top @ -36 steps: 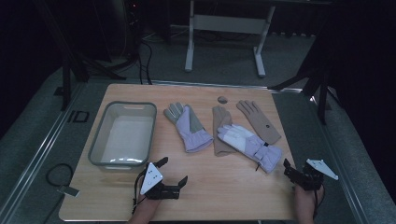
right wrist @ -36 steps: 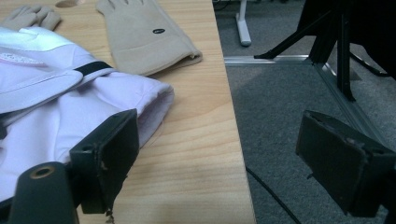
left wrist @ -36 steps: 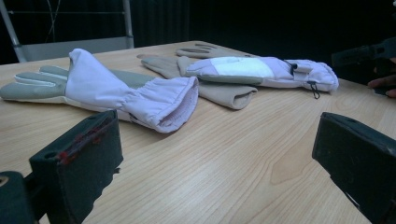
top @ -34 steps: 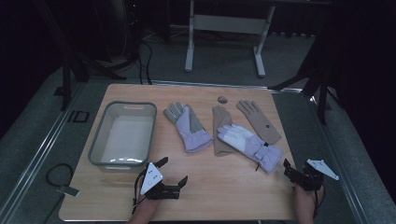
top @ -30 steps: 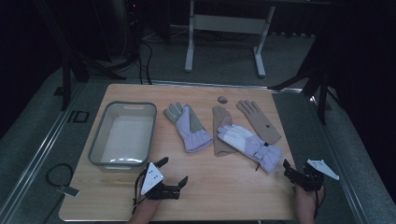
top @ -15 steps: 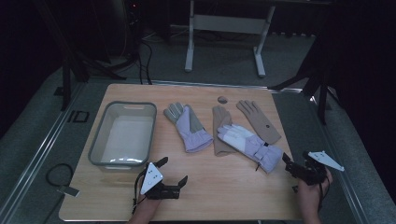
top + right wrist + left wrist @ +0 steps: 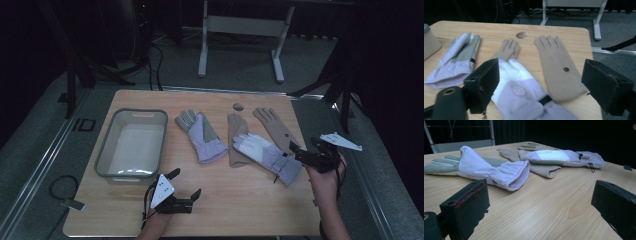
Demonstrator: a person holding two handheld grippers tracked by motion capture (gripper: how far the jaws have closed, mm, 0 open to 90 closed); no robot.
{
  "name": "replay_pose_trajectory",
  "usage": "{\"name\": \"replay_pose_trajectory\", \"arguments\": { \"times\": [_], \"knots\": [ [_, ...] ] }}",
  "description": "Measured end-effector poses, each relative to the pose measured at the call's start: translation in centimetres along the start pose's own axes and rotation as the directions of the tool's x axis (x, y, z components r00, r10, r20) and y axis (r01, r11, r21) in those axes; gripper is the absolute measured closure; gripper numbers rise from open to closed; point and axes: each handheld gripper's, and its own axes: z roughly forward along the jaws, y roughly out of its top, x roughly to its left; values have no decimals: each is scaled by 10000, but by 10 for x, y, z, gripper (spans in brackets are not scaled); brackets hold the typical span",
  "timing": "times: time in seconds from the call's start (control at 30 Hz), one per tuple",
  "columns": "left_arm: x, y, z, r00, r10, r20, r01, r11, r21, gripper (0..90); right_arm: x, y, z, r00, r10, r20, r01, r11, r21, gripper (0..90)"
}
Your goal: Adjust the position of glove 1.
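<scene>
- High view: the wooden tabletop (image 7: 250,200) carries every item listed below.
- Grey plastic tub (image 7: 131,144): stands on the left part of the tabletop, open side up, interior bare.
- Lilac-and-white glove (image 7: 267,156): lies diagonally at right of centre, its cuff toward the right claw, resting partly on top of a tan glove (image 7: 237,142). In the right gripper view this lilac-and-white glove (image 7: 524,96) lies between the two spread jaws, close to the camera, with a black strap across the wrist.
- Lilac-and-grey glove (image 7: 201,136): lies flat just right of the tub, fingers pointing away from the person, well apart from the other gloves. In the left gripper view its gathered cuff (image 7: 511,176) faces the camera.
- Second tan glove (image 7: 276,130): lies flat at the far right, fingers pointing away, just beside the lilac-and-white glove; a small dark stud shows on it.
- Right claw (image 7: 299,152): held in the person's hand at the right edge of the tabletop, jaws spread wide, tips at the cuff of the lilac-and-white glove; contact cannot be confirmed.
- Left claw (image 7: 184,184): held low near the front edge, jaws spread wide, nothing between them, near the tub's front corner.
- Small round dark mark (image 7: 238,106): on the tabletop beyond the tan gloves.
</scene>
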Motion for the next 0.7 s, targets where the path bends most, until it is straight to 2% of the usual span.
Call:
{"name": "replay_pose_trajectory", "arguments": {
  "times": [0.03, 0.17, 0.2, 0.33, 0.4, 0.47, 0.6, 0.7],
  "knots": [
    [0, 0, 0, 10000, -5, 2, 5, 10000, 2, 15, 4, 4, 3, 9998, -106, -189, 107, 9999, 69, 125],
    [0, 0, 0, 10000, 25, 4, -25, 10000, 2, 15, 23, 16, 14, 9982, -469, -369, 468, 9989, -49, 125],
    [0, 0, 0, 10000, 41, 14, -41, 10000, 0, 15, 27, 18, 16, 9971, -521, -556, 518, 9986, -68, 125],
    [-1, 0, 0, 10000, 76, -11, -76, 10000, 18, 15, 43, 25, 27, 9938, -872, -691, 857, 9960, -234, 123],
    [-1, 0, 0, 10000, 78, -5, -78, 10000, 2, 15, 50, 27, 33, 9912, -966, -902, 941, 9951, -318, 123],
    [-1, 0, 0, 10000, 78, 4, -78, 10000, 4, 16, 53, 29, 36, 9914, -985, -865, 966, 9950, -252, 124],
    [0, 0, 0, 10000, 40, 44, -40, 10000, 12, 15, 67, 37, 49, 9859, -1033, -1318, 1009, 9946, -253, 132],
    [0, 0, 0, 10000, 36, 75, -36, 10000, 24, 15, 78, 42, 58, 9807, -1310, -1451, 1286, 9914, -257, 137]
  ]
}}
